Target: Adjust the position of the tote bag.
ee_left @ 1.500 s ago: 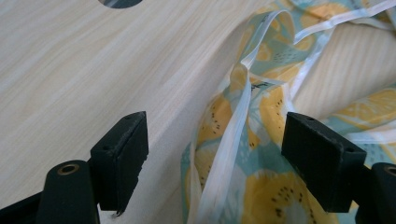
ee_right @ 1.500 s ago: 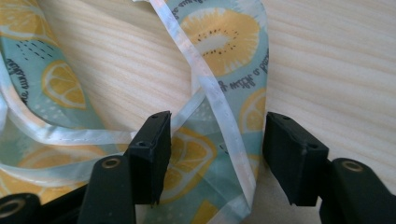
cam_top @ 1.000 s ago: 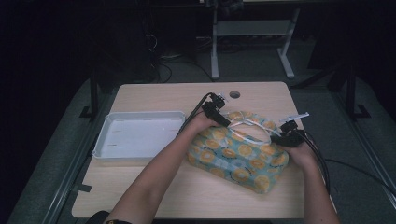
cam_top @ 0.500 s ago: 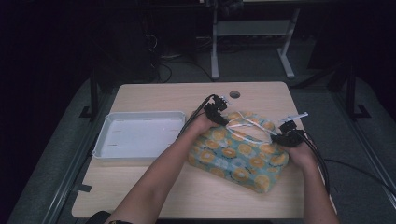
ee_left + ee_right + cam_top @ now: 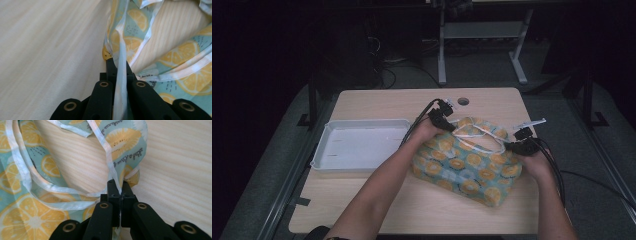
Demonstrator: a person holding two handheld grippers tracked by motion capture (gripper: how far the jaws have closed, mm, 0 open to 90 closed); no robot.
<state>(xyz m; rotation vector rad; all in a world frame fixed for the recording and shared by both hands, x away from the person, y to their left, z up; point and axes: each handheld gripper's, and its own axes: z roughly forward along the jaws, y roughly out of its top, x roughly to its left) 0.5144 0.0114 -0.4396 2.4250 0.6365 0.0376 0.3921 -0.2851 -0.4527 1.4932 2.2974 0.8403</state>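
Note:
A teal bag [image 5: 467,165] printed with lemon slices lies on the wooden table [image 5: 387,210], its white handles [image 5: 477,137] draped on top. My left gripper [image 5: 446,122] is at the bag's far left corner. Its jaws have just been closing and now pinch the bag's white-trimmed edge [image 5: 121,82], as the left gripper [image 5: 119,63] view shows. My right gripper [image 5: 517,145] is at the bag's right end. Its jaws have also just closed, and the right gripper [image 5: 119,185] view shows the bag's edge [image 5: 110,155] clamped between them.
A shallow white tray [image 5: 357,145] sits on the left part of the table, close to the left forearm. A round cable hole [image 5: 463,101] lies near the table's far edge. Cables trail from both grippers. Bare wood stretches in front of the bag.

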